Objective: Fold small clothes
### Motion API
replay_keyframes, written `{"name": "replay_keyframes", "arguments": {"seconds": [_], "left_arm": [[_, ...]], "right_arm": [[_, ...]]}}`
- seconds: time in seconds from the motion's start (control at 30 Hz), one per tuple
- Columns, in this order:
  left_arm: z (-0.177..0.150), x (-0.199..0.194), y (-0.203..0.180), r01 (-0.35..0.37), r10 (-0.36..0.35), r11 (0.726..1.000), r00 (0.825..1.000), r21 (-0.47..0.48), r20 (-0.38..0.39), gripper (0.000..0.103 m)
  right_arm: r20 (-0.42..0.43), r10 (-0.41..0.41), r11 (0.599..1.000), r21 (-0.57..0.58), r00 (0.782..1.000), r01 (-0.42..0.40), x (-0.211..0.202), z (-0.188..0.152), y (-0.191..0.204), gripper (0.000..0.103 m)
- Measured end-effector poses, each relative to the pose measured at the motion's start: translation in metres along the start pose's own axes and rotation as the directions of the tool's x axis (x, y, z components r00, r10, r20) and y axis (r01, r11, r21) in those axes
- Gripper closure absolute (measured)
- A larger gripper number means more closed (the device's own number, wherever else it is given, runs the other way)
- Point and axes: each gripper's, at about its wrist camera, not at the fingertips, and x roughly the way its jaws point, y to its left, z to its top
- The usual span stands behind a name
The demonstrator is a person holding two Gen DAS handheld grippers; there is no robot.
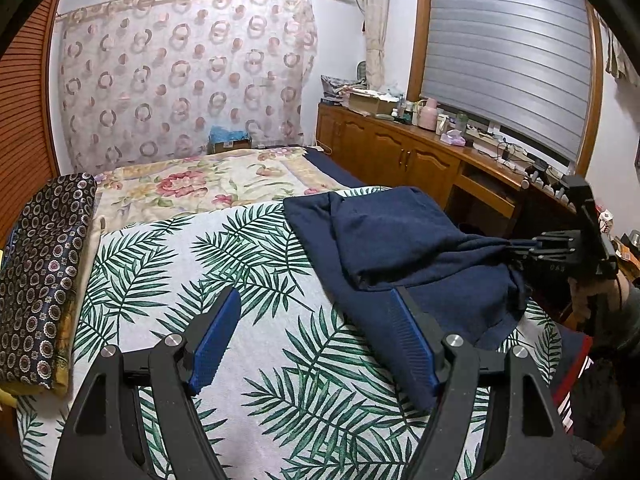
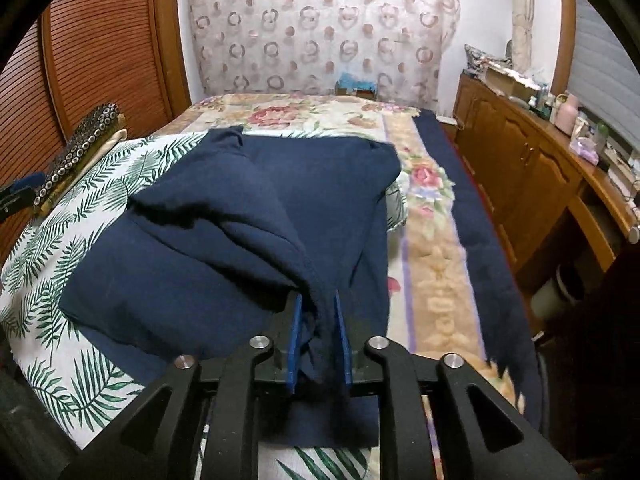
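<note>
Navy garment (image 2: pixel 224 216) edge is clamped in the right gripper (image 2: pixel 316 344); carry it level toward frame left, left gripper (image 1: pixel 316 344) waiting spread apart

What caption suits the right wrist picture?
Right tongs pinch a navy garment above the palm-leaf cloth.

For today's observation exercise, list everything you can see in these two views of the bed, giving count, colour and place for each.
Garment: one, navy, on the leaf-print cloth, partly lifted.
Leaf-print cloth: one, white and green, covering the near bed.
Floral bedspread: one, cream and pink, beyond.
Patterned folded fabric: one, dark with rings, left edge.
Cabinet: one, brown wood, right wall, cluttered top.
Left gripper: open, above the cloth.
Right gripper: shut on the garment.
</note>
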Motion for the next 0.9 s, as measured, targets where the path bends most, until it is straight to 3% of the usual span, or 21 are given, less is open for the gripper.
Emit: {"name": "replay_keyframes", "arguments": {"seconds": [0.27,0.63,0.7,0.77,0.9], "left_arm": [[0.0,0.001,0.0,0.005,-0.005,1.0,1.0,0.002,-0.003,0.026],[-0.007,0.011,-0.016,0.029,-0.028,0.999,0.999,0.029,-0.038,0.026],[-0.008,0.013,-0.019,0.033,-0.032,0.999,0.999,0.032,-0.044,0.026],[-0.008,0.015,-0.021,0.037,-0.035,0.999,0.998,0.036,-0.05,0.026],[-0.009,0.016,-0.025,0.038,-0.036,0.998,0.998,0.044,-0.055,0.026]], "right_arm": [[0.063,-0.039,0.999,0.006,0.997,0.038,-0.043,-0.012,0.009,0.072],[-0.049,-0.002,1.0,-0.007,0.999,0.002,-0.018,-0.041,0.017,0.072],[-0.046,0.014,1.0,-0.002,0.999,-0.014,-0.015,-0.036,0.007,0.091],[-0.046,0.013,1.0,0.0,0.999,-0.013,-0.019,-0.037,0.001,0.1],[-0.013,-0.05,0.998,0.025,0.999,0.05,-0.036,-0.042,-0.01,0.102]]}}
